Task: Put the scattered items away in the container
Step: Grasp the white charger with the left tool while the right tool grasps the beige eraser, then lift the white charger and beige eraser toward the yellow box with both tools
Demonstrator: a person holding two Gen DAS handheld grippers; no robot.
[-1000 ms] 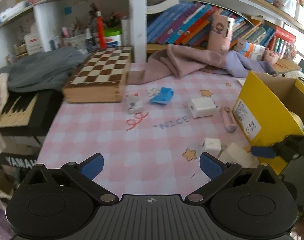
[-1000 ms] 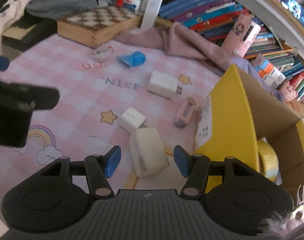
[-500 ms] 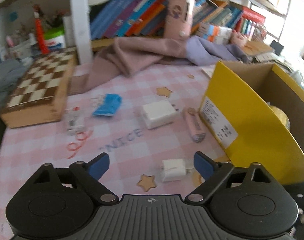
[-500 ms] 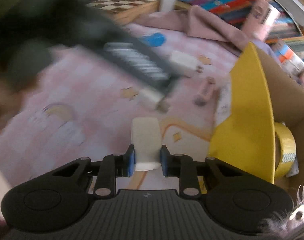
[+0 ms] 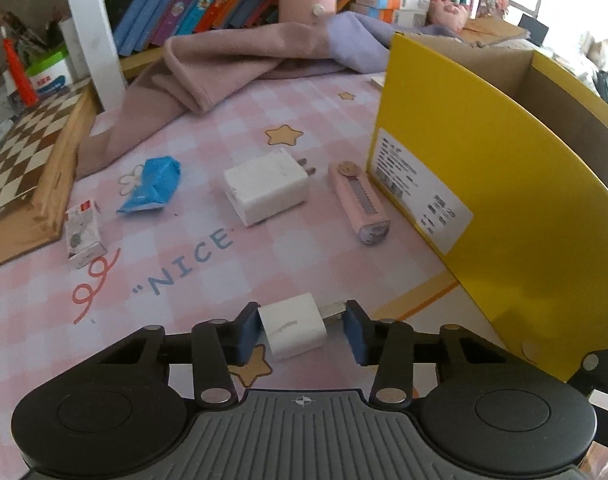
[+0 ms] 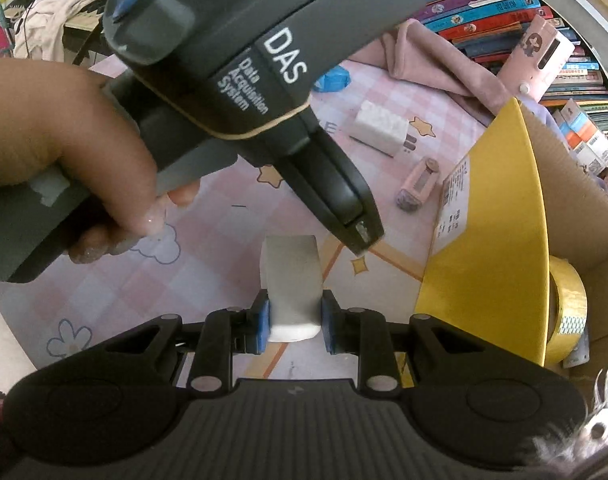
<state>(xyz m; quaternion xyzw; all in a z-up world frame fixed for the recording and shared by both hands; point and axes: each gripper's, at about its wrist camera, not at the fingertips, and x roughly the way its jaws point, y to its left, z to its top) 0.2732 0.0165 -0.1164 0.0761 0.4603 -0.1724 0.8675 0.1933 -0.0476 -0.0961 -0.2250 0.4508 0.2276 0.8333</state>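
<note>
On the pink checked mat lies a small white charger (image 5: pixel 293 328) between the jaws of my left gripper (image 5: pixel 299 330). The jaws are closing on it, one pad against its body and the other at its prong tips. My right gripper (image 6: pixel 293 320) is shut on a white rounded block (image 6: pixel 291 276). The yellow cardboard box (image 5: pixel 484 184) stands open at the right, close beside both grippers. Scattered on the mat are a larger white charger (image 5: pixel 265 190), a pink utility knife (image 5: pixel 360 204), a blue wrapper (image 5: pixel 153 184) and a small printed carton (image 5: pixel 83 232).
In the right wrist view a hand (image 6: pixel 63 152) holds the left gripper's grey body (image 6: pixel 243 80) across the mat. A yellow tape roll (image 6: pixel 566 304) lies inside the box (image 6: pixel 500 220). A chessboard (image 5: pixel 19 152), pink cloth (image 5: pixel 223 64) and bookshelves line the far side.
My left gripper moved right and down to the small charger and its jaws narrowed around it. My right gripper shut on the white block. The left gripper's body now crosses the right view.
</note>
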